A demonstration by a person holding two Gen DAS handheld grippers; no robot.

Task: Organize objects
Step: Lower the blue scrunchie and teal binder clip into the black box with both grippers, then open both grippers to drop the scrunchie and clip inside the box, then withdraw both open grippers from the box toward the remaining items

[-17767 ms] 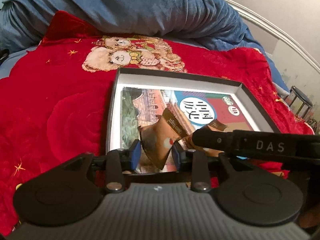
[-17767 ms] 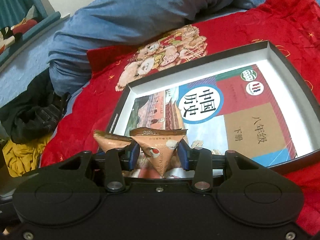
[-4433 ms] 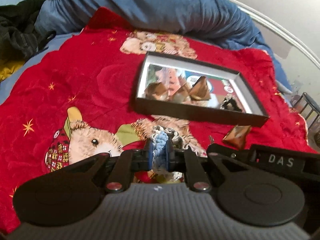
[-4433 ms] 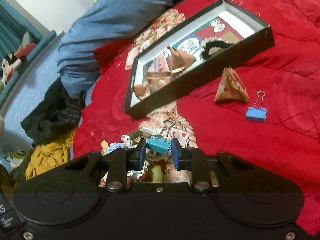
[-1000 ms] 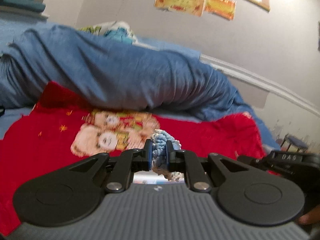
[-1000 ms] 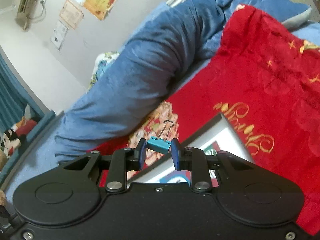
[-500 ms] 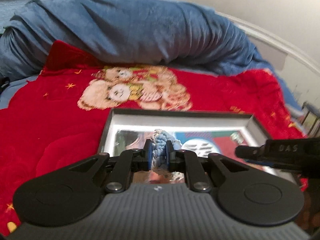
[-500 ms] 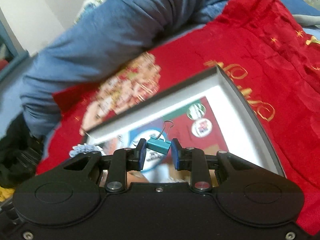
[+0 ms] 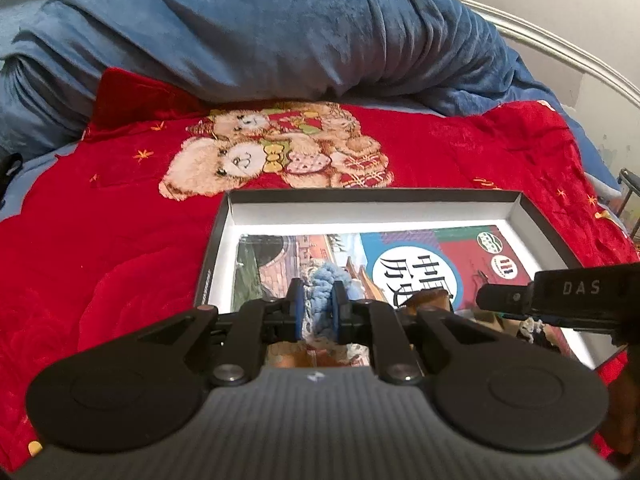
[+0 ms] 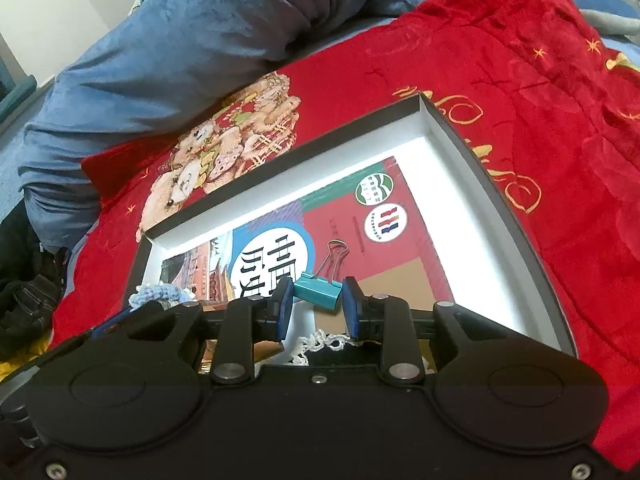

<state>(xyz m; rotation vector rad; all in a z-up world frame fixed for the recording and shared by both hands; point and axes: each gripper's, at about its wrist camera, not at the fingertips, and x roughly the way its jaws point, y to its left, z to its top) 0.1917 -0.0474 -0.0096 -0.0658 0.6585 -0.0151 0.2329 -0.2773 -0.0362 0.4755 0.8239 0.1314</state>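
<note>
A shallow black box [image 9: 420, 194] with white inner walls lies on a red bear-print blanket, a colourful book [image 9: 424, 276] flat in its bottom. My left gripper [image 9: 316, 312] is shut on a light blue crocheted piece [image 9: 320, 284] over the box's near left part. My right gripper [image 10: 316, 304] has its jaws parted wider than a teal binder clip [image 10: 318, 288], which sits loosely between the pads over the book [image 10: 400, 264]. The crocheted piece also shows in the right wrist view [image 10: 154, 294]. A brown snack packet [image 9: 430, 298] lies in the box behind my left fingers.
A rumpled blue blanket [image 9: 260, 40] lies beyond the box. Dark clothes [image 10: 24, 300] lie at the bed's left edge. The right gripper's black body [image 9: 560, 296] crosses the left wrist view at right. A white-edged dark crocheted piece [image 10: 328, 344] lies under the right gripper.
Both grippers have come down over the box. The right gripper's jaws have opened wider around the binder clip. The left gripper stays shut on the crocheted piece.
</note>
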